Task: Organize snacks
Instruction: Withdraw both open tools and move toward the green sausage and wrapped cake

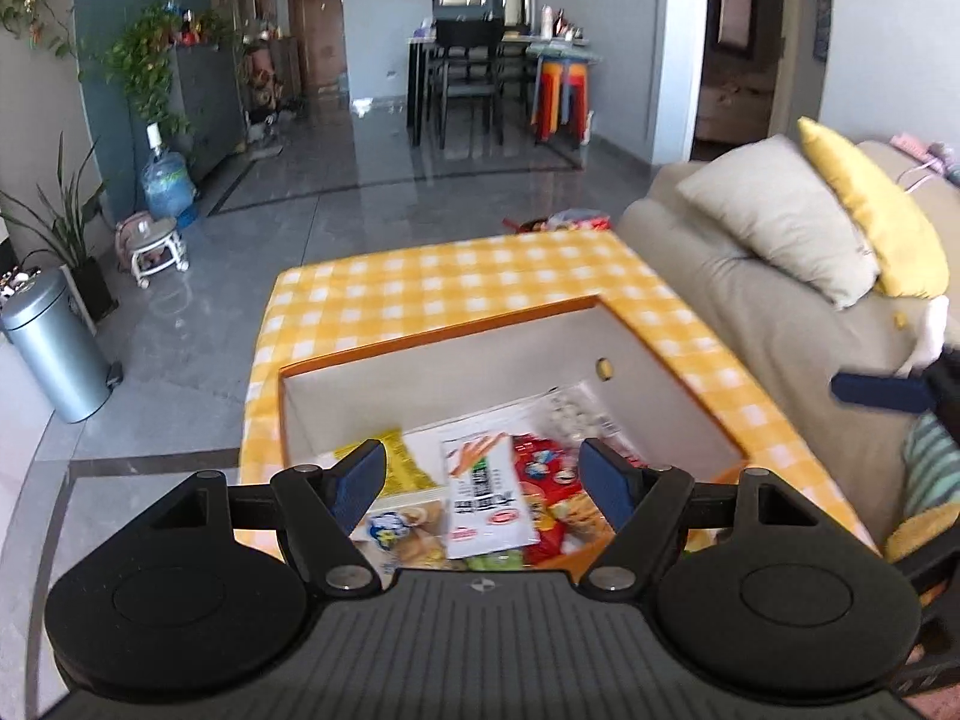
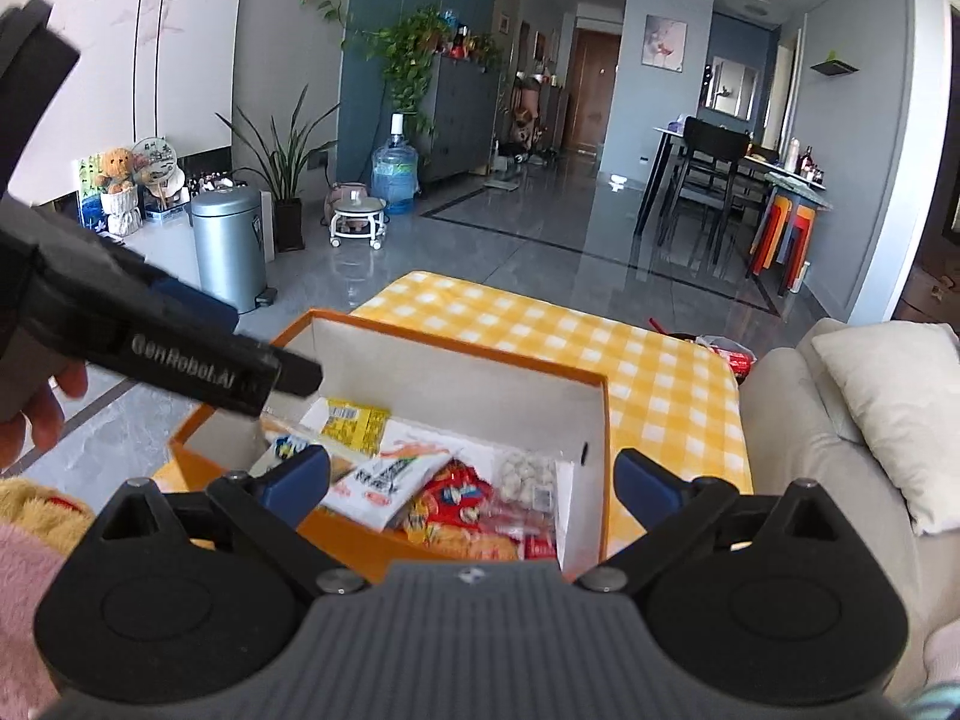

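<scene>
Both grippers empty above the snack box

The left gripper [image 1: 483, 480] and right gripper [image 2: 471, 480] hang with jaws spread wide and nothing between them, both tilted down at the box [image 1: 444, 333] on the checked table [image 1: 456, 276]. The snacks [image 1: 486, 492] lie flat inside it, just ahead and below; more packets [image 2: 729, 354] sit past the table's far edge, probably nearer the right gripper.

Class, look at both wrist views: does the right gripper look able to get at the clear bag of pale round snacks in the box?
Probably yes. The right gripper is open and empty, the box has no lid, and the clear bag lies on top, uncovered, near the box's right wall.
</scene>
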### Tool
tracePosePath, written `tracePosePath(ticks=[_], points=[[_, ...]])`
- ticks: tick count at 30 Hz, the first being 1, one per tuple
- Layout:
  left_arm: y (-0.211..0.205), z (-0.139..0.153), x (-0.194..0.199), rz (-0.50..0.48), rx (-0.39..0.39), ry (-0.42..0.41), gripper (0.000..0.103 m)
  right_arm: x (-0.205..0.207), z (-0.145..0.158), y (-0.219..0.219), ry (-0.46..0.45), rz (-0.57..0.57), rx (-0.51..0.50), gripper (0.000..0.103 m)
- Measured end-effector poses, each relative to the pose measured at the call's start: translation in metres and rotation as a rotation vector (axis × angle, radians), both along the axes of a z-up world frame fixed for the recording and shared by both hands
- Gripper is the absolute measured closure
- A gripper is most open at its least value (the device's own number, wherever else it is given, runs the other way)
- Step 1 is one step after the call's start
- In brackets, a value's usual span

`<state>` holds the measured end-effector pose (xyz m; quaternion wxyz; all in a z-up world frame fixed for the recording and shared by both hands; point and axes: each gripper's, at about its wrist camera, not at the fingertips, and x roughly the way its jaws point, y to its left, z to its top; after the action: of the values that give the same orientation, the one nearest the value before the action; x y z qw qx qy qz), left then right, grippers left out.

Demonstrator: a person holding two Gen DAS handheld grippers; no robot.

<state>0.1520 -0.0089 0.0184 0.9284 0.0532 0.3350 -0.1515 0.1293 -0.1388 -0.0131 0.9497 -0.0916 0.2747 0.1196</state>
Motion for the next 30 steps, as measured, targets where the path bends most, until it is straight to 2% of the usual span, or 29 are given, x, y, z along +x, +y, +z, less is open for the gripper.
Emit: tracePosePath(ticks=[4,7,10,14,20,24,30], points=[[-0.007,-0.007,-0.022,-0.014,-0.035,-0.023,0.017,-0.028,-0.014,-0.009,0.026,-0.007,-0.01,0.004],[-0.013,-0.017,-0.036,0.011,-0.047,-0.022,0.017,-0.046,-0.028,-0.02,0.066,-0.038,0.024,0.004],[-0.023,-0.029,-0.053,0.018,-0.036,-0.024,0.016,-0.062,-0.044,-0.031,0.097,-0.058,0.045,0.004],[-0.039,-0.048,-0.069,-0.027,-0.005,0.007,0.016,-0.074,-0.06,-0.039,0.136,-0.106,0.028,0.004],[-0.043,-0.069,-0.074,-0.036,-0.112,0.158,0.016,-0.073,-0.078,-0.051,0.216,-0.19,0.051,0.004],[-0.054,-0.077,-0.074,-0.055,-0.086,0.162,0.016,-0.071,-0.09,-0.054,0.24,-0.213,-0.008,0.004],[-0.068,-0.088,-0.063,-0.064,-0.101,0.188,0.02,-0.061,-0.098,-0.07,0.268,-0.244,0.025,0.005]])
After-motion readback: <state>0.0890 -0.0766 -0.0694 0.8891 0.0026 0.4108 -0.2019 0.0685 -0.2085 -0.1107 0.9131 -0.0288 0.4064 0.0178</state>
